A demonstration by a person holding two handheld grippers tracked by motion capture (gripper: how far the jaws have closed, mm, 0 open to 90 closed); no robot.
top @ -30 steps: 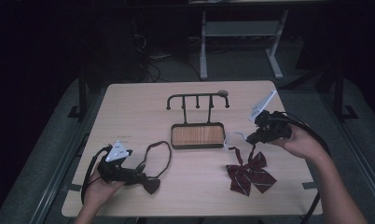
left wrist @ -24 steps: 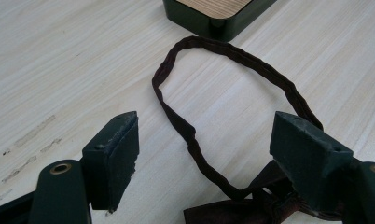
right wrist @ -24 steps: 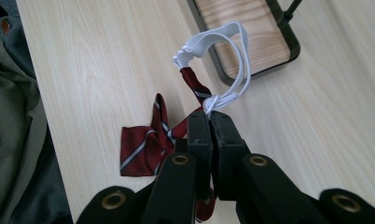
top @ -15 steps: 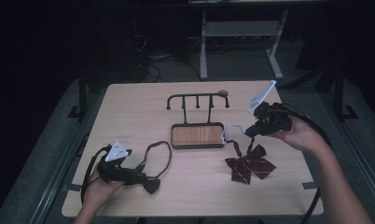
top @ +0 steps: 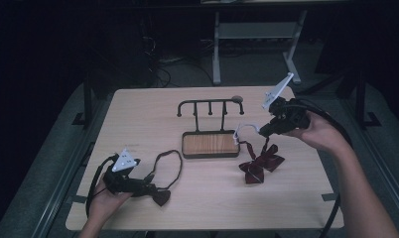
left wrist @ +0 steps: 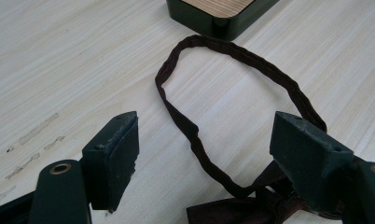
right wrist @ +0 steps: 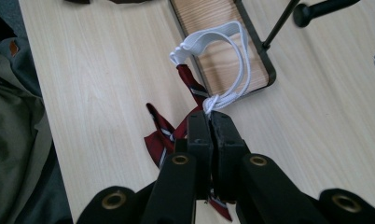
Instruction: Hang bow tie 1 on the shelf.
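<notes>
A red striped bow tie (top: pixel 259 164) hangs by its white elastic band (top: pixel 243 130) from my right gripper (top: pixel 261 133), which is shut on that band right of the stand. In the right gripper view the band (right wrist: pixel 223 35) loops out from the right gripper's (right wrist: pixel 210 119) closed jaws, and the bow tie (right wrist: pixel 160 135) trails down to the table. A dark brown bow tie (top: pixel 161 197) with a thin loop strap (top: pixel 168 163) lies at the front left. My left gripper (left wrist: pixel 206 123) stands open low over it, the strap (left wrist: pixel 241 53) running between its jaws.
A black hook stand (top: pixel 210 106) on a wood-topped base (top: pixel 210 144) sits mid-table, its base (right wrist: pixel 213 51) just beyond the lifted band. The table's front edge (top: pixel 202 228) is near my left hand. A person's clothing (right wrist: pixel 17 140) shows beside the table.
My right gripper has risen with the white band, drawing the red bow tie up and a little toward the stand. The left gripper has not moved.
</notes>
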